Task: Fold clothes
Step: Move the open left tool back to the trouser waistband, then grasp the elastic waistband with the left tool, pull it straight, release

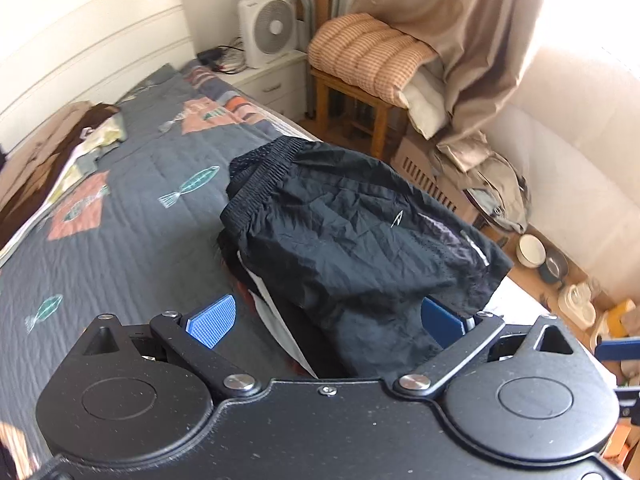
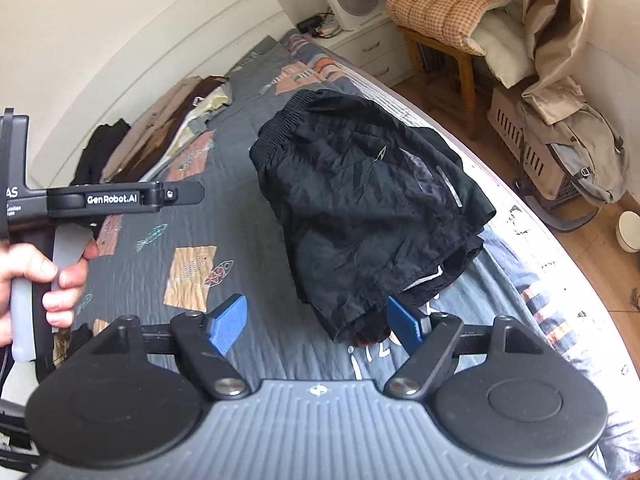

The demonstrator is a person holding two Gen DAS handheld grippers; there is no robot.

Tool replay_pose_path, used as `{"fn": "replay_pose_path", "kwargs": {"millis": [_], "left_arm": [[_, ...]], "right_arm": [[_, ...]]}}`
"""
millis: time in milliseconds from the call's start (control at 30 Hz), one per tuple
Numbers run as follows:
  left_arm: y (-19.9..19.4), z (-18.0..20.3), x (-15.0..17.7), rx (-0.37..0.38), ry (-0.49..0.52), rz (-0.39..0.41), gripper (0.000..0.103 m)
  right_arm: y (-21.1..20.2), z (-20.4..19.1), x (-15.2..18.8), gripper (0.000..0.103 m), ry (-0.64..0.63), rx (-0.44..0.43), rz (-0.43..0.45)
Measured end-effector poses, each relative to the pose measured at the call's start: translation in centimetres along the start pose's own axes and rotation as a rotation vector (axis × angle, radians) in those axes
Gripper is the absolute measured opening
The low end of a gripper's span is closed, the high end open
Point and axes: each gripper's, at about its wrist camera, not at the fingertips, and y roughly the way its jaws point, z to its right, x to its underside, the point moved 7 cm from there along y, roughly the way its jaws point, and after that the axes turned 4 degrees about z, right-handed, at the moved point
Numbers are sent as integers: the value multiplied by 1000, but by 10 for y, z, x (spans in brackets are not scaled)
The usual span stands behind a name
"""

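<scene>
Folded black nylon shorts with elastic waistband (image 1: 352,224), resting atop a small pile of dark garments on the grey quilted bed cover with fish pattern (image 1: 120,216), near the bed's edge. Left gripper (image 1: 328,320): jaws spread wide, straddling the pile's near end, blue pads not pressing the cloth. Right gripper (image 2: 320,320): jaws wide apart, empty, just short of the shorts' hem. Left hand (image 2: 44,280) gripping the pale handle at frame left.

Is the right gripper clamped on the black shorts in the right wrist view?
No, the right gripper stands open, its blue fingers wide apart, with the folded black shorts lying on the bed quilt untouched.
</scene>
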Motion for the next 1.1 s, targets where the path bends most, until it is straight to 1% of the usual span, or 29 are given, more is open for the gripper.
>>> {"fn": "replay_pose_path", "kwargs": {"millis": [100,200,300,333,400,533,600,700,867,933,1100], "left_arm": [[24,-16,2,20,31,-17,100],[50,-33,5,37,36,-36,100],[75,-50,3,37,53,-50,100],[82,-55,1,35,72,-51,100],[97,-64,-3,29,120,-51,100],[127,-84,-17,36,233,-58,95],[142,-93,-27,48,301,-64,92],[163,-104,-40,35,409,-68,92],[200,-107,-50,49,557,-105,91],[215,-104,-51,41,623,-115,86],[246,-102,-49,54,692,-155,85]], "right_arm": [[24,-11,-9,77,22,34,-10],[47,-20,-13,77,27,55,-26],[71,-25,-16,77,35,67,-47],[79,-25,-17,77,43,70,-55],[94,-26,-19,77,57,73,-67],[115,-27,-21,77,79,68,-83],[123,-26,-19,77,86,69,-95],[136,-25,-15,77,92,68,-119],[148,-22,-12,77,118,65,-136],[150,-21,-13,77,122,65,-135],[157,-21,-15,77,118,67,-138]]}}
